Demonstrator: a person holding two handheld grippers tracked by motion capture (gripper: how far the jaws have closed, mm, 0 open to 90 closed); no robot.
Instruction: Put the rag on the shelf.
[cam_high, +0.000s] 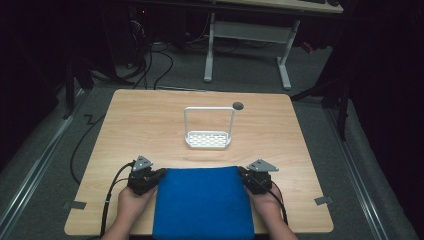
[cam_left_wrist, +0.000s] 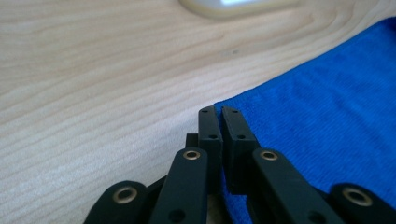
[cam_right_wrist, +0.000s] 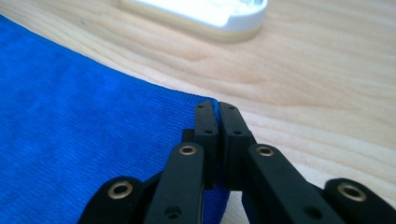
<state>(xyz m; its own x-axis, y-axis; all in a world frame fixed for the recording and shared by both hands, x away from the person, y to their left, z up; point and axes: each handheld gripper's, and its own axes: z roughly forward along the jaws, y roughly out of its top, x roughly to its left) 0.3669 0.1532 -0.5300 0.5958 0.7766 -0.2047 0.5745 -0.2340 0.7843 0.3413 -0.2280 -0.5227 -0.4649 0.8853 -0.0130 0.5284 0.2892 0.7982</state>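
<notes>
A blue cloth (cam_high: 202, 200) lies flat on the near part of the wooden table (cam_high: 140, 120) and hangs over its front edge. My left gripper (cam_high: 161, 173) sits at the cloth's far left corner. In the left gripper view the jaws (cam_left_wrist: 219, 111) stand pressed together with the corner of the cloth (cam_left_wrist: 327, 116) between them. My right gripper (cam_high: 243, 173) sits at the far right corner. Its jaws (cam_right_wrist: 217, 106) are likewise shut on the corner of the cloth (cam_right_wrist: 70, 116). A hand holds each gripper from the table's near edge.
A white drainer rack (cam_high: 208, 140) with a tall wire handle stands at mid-table just beyond the cloth, its base also in the gripper views (cam_left_wrist: 233, 7) (cam_right_wrist: 201, 14). A small dark round spot (cam_high: 238, 105) lies behind it. Bare wood surrounds the rack.
</notes>
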